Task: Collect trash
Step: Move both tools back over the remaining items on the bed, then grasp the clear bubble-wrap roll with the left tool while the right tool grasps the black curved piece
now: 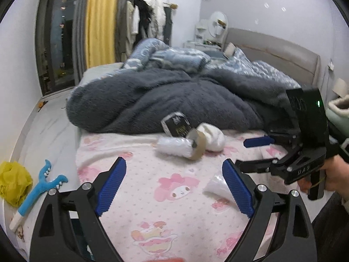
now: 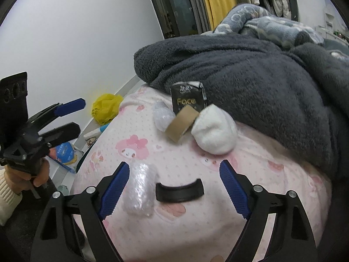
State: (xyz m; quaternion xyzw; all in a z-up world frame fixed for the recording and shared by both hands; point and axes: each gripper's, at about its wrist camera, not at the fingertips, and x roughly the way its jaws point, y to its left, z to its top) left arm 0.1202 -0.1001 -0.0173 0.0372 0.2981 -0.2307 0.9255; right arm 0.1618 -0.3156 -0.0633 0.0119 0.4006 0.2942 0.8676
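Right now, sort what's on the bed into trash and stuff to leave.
Trash:
black wrapper
cardboard roll
white wad
bubble wrap piece
bubble wrap roll

Leave:
dark grey blanket
pink sheet
blue toy

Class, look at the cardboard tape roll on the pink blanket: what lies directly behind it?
Behind the cardboard tape roll a black "Face" packet leans against the dark grey fleece blanket. The roll covers the packet's lower edge, so that part cannot be seen.
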